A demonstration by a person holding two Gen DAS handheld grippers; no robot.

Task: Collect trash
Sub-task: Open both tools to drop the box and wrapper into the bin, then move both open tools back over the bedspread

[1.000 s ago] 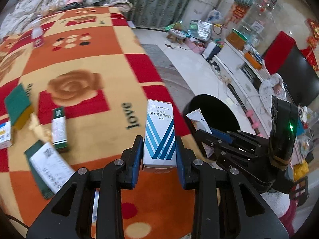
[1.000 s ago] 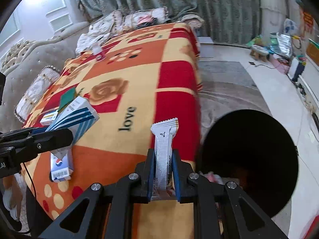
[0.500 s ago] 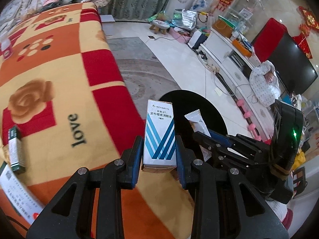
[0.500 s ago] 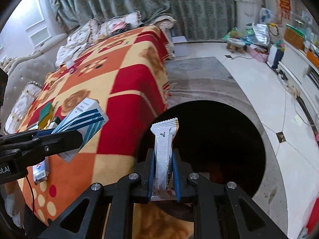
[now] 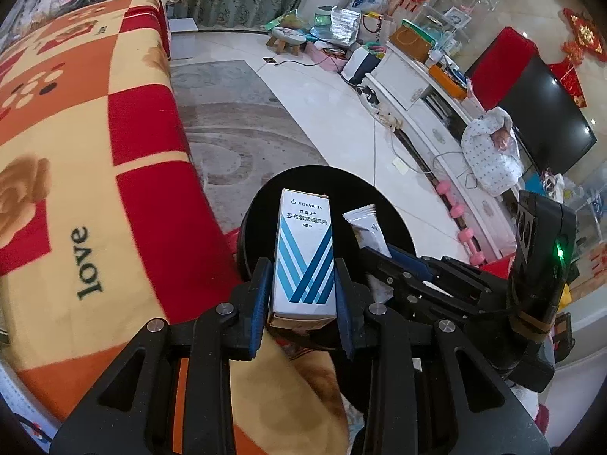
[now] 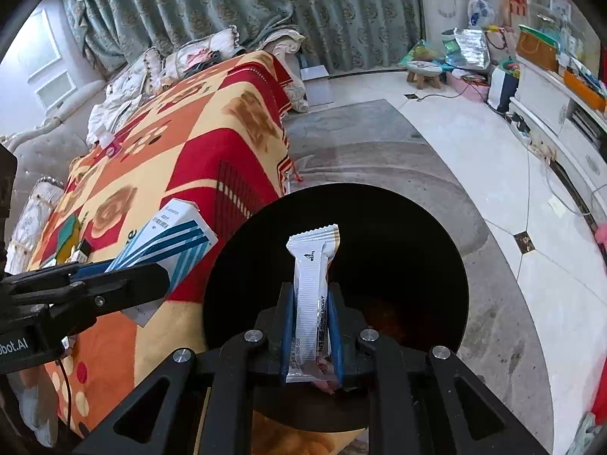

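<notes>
Both grippers had swung off the blanket (image 5: pixel 95 174): the left gripper (image 5: pixel 303 295) clamped the box (image 5: pixel 303 254), the right gripper (image 6: pixel 312 326) pinched the wrapper (image 6: pixel 313 284), the black bin (image 6: pixel 417 265) now beneath for dropping.

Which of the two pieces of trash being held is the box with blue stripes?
The carton in the left gripper: white, blue diagonal stripes. The right gripper holds a slim white snack wrapper with crimped ends instead.

Black tongs (image 5: pixel 303 295), blue pads (image 5: pixel 259 303)
</notes>
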